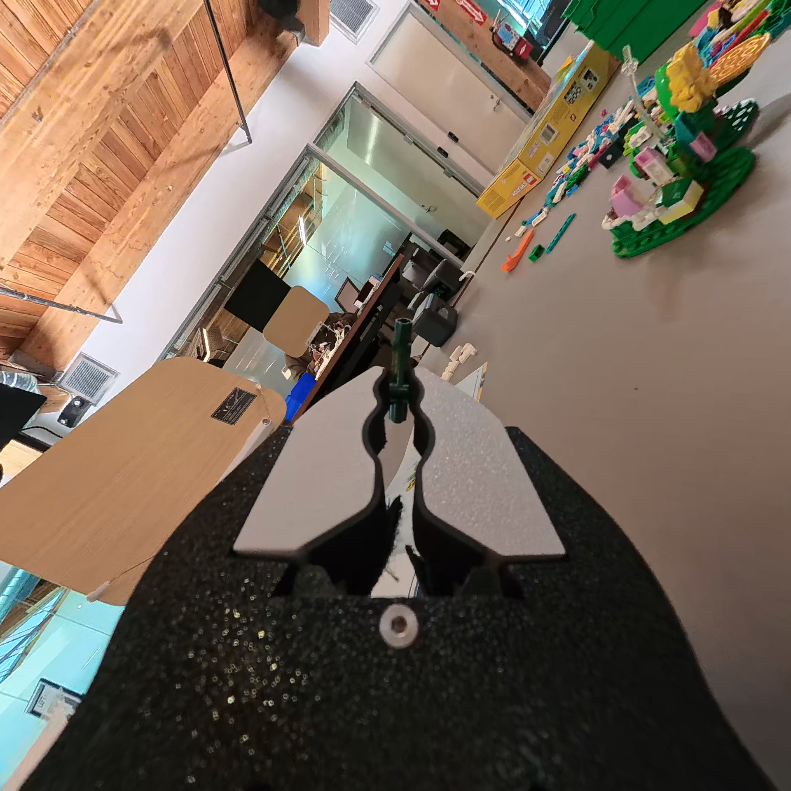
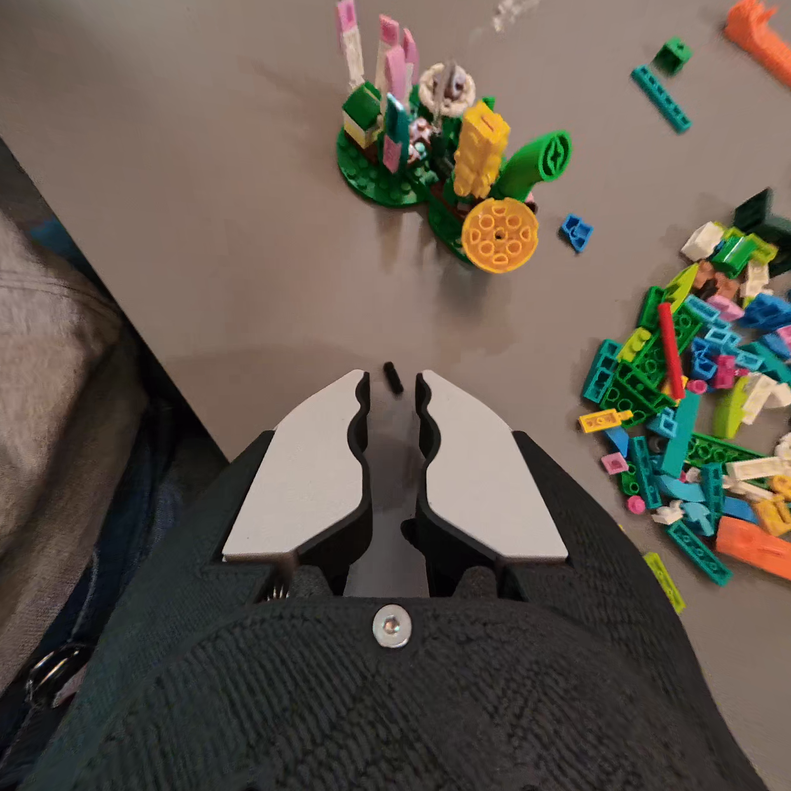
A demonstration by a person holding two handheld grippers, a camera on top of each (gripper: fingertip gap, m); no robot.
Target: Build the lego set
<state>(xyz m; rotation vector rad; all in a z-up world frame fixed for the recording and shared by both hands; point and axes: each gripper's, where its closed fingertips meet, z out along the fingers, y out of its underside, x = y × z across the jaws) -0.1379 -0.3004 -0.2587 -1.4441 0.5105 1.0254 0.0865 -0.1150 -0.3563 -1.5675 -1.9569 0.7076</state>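
Observation:
My left gripper (image 1: 399, 376) is shut on a thin dark green stem piece (image 1: 401, 364), held in the air and tilted, well away from the table. The green Lego model (image 1: 685, 171) with yellow and pink parts stands on the grey table at the upper right of the left wrist view. In the right wrist view the same model (image 2: 449, 171) stands ahead of my right gripper (image 2: 391, 379), which is open. A small black pin (image 2: 393, 377) lies on the table between its fingertips, touching neither finger.
A pile of loose bricks (image 2: 706, 406) lies to the right. A teal bar (image 2: 661, 99), a small green brick (image 2: 673, 55) and an orange tool (image 2: 762, 47) lie at the far right. A yellow box (image 1: 543, 141) stands behind. The table edge (image 2: 128, 308) and a person's clothing are on the left. The gap from one gripper's tips to the other's is roughly 30 cm. The teal bar (image 2: 661, 99) is about 25 cm from my right fingertips.

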